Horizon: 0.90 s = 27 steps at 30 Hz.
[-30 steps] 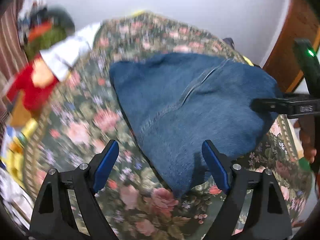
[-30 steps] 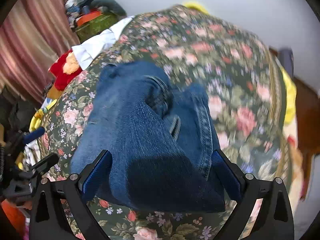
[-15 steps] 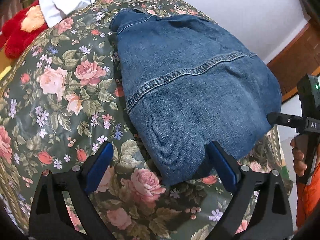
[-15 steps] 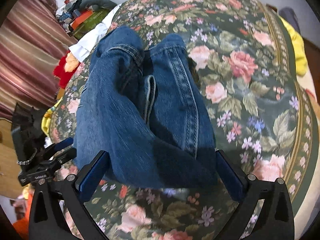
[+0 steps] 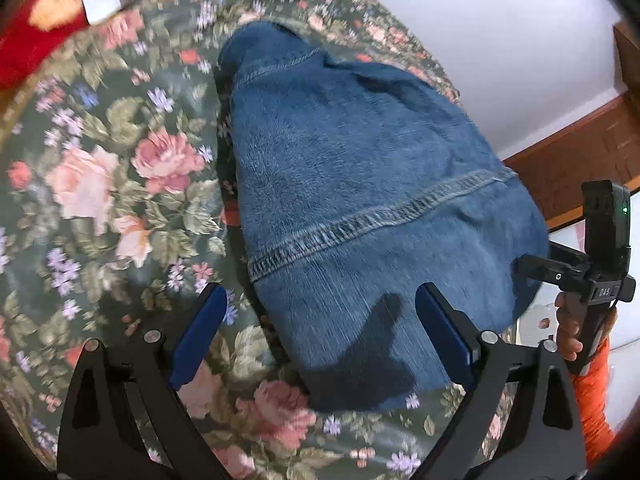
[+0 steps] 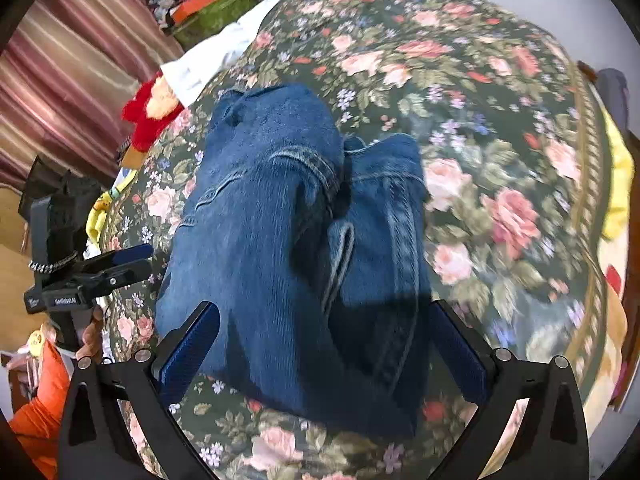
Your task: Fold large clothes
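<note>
Handling call: jeans (image 5: pixel 360 216) lie folded in a bundle on the floral bed (image 5: pixel 120 184); thick denim, heavy, floppy, not slippery. Left tool (image 5: pixel 320 328) and right tool (image 6: pixel 324 344) both gape wide, gripping nothing. Grab near folded edge, through all layers.

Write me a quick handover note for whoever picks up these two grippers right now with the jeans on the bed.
Left hand-held gripper: open, holds nothing, over the near edge of the jeans.
Right hand-held gripper: open, empty, jaws on either side of the jeans' near end.
Jeans: lying folded in a compact bundle on the floral bedspread, not gripped.
Done: jeans look folded over and set down.
Left: check the fold, tidy edges if needed; probably one more fold.
</note>
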Motion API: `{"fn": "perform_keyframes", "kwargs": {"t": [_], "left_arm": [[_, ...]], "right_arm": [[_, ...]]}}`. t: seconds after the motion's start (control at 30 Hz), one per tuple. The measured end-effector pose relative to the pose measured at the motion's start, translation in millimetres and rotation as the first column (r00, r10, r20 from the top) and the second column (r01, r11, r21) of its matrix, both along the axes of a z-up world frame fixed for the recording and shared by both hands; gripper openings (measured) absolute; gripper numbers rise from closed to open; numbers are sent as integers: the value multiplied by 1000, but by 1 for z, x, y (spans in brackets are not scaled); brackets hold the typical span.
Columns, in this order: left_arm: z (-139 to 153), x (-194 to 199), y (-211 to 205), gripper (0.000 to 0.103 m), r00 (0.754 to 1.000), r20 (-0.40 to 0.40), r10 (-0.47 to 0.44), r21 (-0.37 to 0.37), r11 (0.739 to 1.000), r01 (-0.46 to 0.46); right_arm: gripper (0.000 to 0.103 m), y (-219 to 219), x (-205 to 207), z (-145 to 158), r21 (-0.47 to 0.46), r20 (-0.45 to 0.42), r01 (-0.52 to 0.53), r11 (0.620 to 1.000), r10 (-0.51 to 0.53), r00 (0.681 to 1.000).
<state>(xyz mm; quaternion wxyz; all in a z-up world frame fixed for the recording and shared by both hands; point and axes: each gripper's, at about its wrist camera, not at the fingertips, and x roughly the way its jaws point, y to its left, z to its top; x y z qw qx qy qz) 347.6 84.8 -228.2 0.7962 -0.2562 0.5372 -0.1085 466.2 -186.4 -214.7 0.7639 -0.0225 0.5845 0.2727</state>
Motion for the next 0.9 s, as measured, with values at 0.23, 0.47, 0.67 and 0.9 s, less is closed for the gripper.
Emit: {"fn": "perform_keyframes", "kwargs": {"t": [0.23,0.47,0.67,0.9], "left_arm": [[-30,27,0,99,999,-39,3,-127,992,-8],[-49,45,-2,103,999,-40,35,-187,982,-42],[-53,58,-5,103,996,-41,74,-173,982,-80],[-30,63,-7,83,996,22,81,-47,996,-80]], "right_arm": [[103,8,34,-26,50,-109,-62,997,67,992],[103,17,56,-56,153,-238,-78,985,114,965],[103,28,68,-77,238,-321,-46,970,124,939],[86,48,60,-79,246,-329,12,969,72,942]]}}
